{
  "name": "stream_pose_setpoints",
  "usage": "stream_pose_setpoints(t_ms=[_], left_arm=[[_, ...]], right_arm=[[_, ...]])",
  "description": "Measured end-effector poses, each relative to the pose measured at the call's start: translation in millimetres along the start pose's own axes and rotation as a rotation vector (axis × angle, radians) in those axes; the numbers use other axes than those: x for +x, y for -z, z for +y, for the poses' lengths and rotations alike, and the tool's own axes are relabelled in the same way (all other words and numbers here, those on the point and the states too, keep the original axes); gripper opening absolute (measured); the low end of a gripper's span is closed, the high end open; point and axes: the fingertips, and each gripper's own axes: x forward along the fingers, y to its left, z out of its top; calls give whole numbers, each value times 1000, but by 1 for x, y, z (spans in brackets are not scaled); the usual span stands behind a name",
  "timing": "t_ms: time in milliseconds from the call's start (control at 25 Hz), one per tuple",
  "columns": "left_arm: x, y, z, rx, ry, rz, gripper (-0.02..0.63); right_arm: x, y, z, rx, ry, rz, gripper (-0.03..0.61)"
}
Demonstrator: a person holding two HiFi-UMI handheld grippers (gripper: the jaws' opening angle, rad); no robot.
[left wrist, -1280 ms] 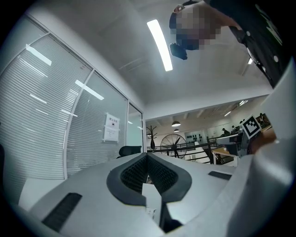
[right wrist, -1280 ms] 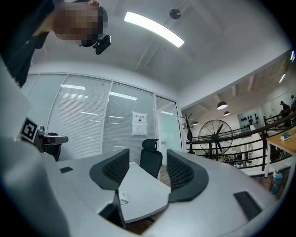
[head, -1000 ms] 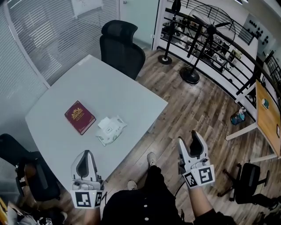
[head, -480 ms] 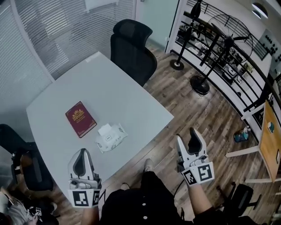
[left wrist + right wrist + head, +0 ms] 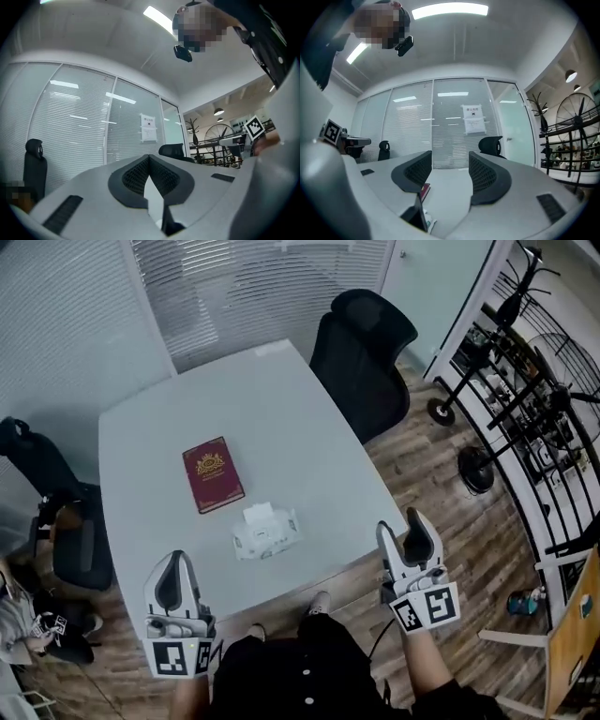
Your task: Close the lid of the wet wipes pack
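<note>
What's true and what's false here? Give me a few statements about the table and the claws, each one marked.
1. The wipes pack lies on the table beside the book. True.
2. The right claw grips the pack. False: its jaws are apart, closing slightly, with nothing between them.
3. The left claw is shut. True.
4. The book is blue. False: it is red.

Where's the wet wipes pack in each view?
Head view: wet wipes pack on the table, near its front edge, below-right of the red book.
Left gripper view: not in it.
Right gripper view: wet wipes pack low, left of centre, partly hidden.
Shared landmark: black chair beyond the table.
</note>
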Motion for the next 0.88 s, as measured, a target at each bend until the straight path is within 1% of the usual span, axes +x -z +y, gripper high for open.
stream_pose_setpoints(t_ms=[240,520,640,880], left_arm=[[-18,-4,11,19,-139,11,15],[-37,-6,9,39,-279,25,15],[-39,-3,3,39,-321,34,15],[-38,-4,-16,53,-361,48,15]], right_arm=[[50,3,13,11,-159,9,258],[83,6,23,13,-303,18,258],[89,8,22,12,-344,25,258],[89,15,7,26,-385,50,258]])
